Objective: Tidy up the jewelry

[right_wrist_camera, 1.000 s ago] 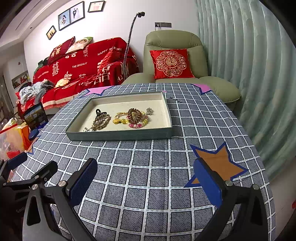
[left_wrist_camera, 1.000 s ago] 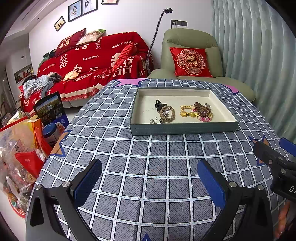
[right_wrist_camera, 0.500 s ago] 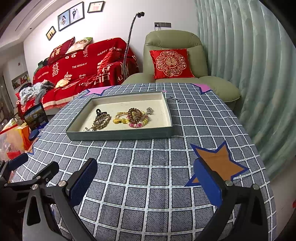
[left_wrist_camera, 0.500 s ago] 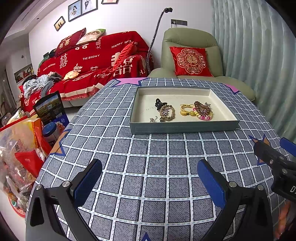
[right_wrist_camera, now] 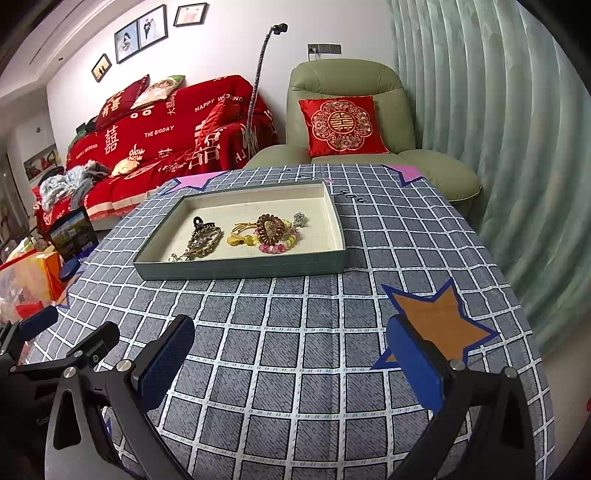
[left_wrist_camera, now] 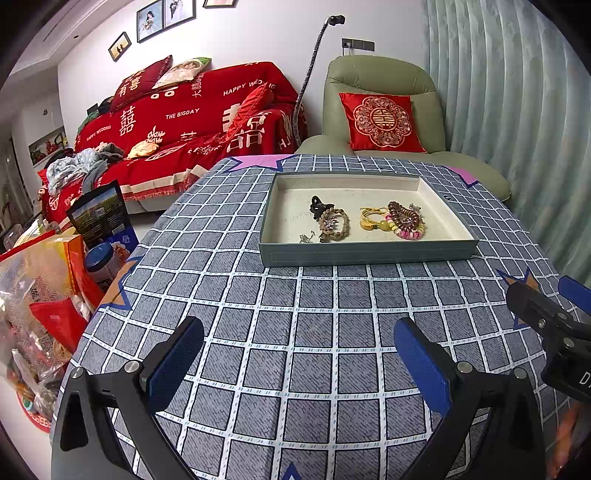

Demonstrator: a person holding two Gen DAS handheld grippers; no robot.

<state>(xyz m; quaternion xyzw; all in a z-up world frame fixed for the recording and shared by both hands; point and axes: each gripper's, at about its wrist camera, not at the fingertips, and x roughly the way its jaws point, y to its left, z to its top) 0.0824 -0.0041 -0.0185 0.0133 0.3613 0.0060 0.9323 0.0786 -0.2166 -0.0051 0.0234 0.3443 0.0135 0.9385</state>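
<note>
Toward the far edge of a table (left_wrist_camera: 295,332) covered in grey checked cloth sits a shallow tray (left_wrist_camera: 365,254) holding jewelry: a dark hair claw (left_wrist_camera: 318,205), a braided bracelet (left_wrist_camera: 334,225), a yellow piece (left_wrist_camera: 371,218) and a beaded coil (left_wrist_camera: 404,221), perhaps several bracelets tangled. Both the left gripper (left_wrist_camera: 299,354) and right gripper (right_wrist_camera: 291,350) hover wide apart, holding nothing, above the near edge, bare cloth between them and the tray. Beyond stand a red-draped sofa (left_wrist_camera: 192,125), a green armchair (right_wrist_camera: 347,85) and curtains (right_wrist_camera: 498,147); bags (left_wrist_camera: 33,295) crowd the floor left of the table.

Home living room: sofa (left_wrist_camera: 192,122), armchair (left_wrist_camera: 384,92), framed photos (left_wrist_camera: 164,16).
</note>
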